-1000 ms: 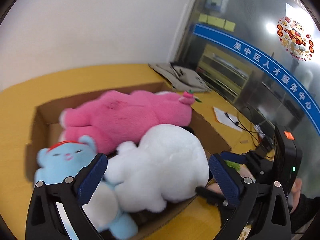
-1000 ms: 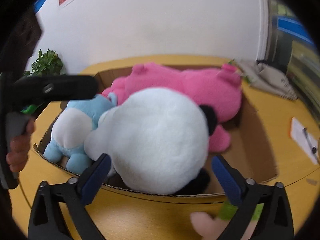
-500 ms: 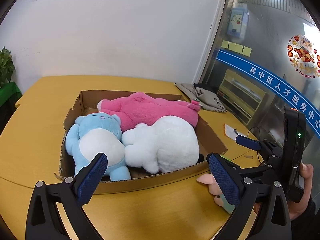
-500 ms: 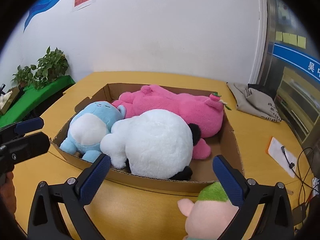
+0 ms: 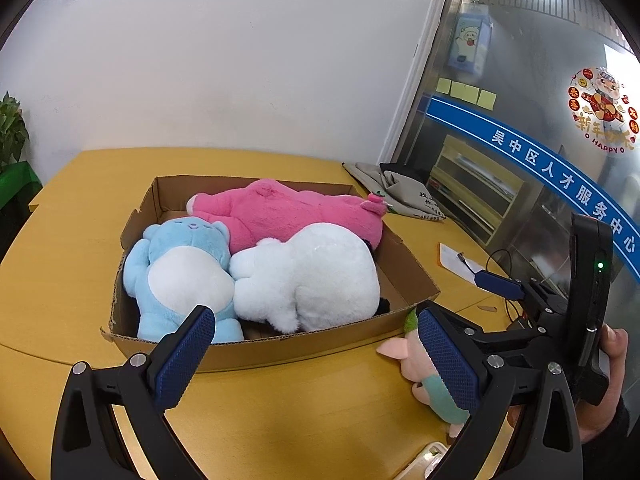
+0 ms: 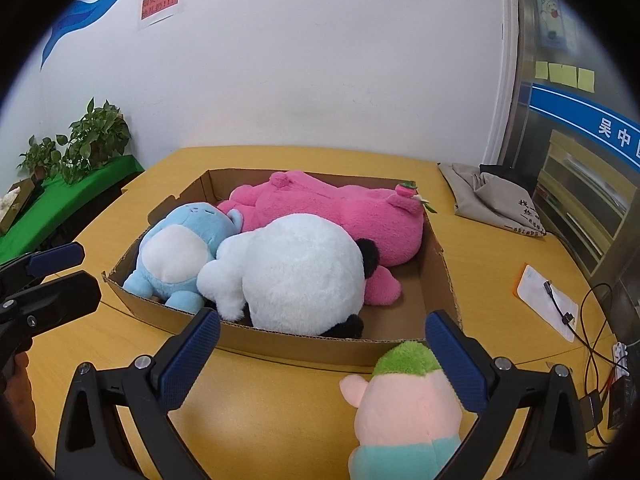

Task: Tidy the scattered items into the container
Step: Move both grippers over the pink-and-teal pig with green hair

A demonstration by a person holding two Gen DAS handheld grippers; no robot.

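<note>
- Both grippers stand wide and empty: the left gripper (image 5: 314, 354) hangs over the table in front of the cardboard box (image 6: 320, 346), and the right gripper (image 6: 322, 354) hangs just short of the last loose toy.
- That small doll with the green tuft (image 6: 404, 404) stands on the yellow table (image 6: 260, 400), just outside the box's near wall, toward its right corner.
- Inside the box lie the blue plush (image 6: 176, 252), the white plush (image 6: 296, 272) and the pink plush (image 6: 332, 216); bare floor shows only along the right side.
- I judge the doll is the step in hand. I would centre my right jaws on its head, since it now sits off toward the right finger (image 6: 456, 360).
- Close gently; soft stuffing gives, so I would squeeze well in.
- Lift it clear of the rim before carrying it to the free right side.
- I would keep the left gripper out of the way.
</note>
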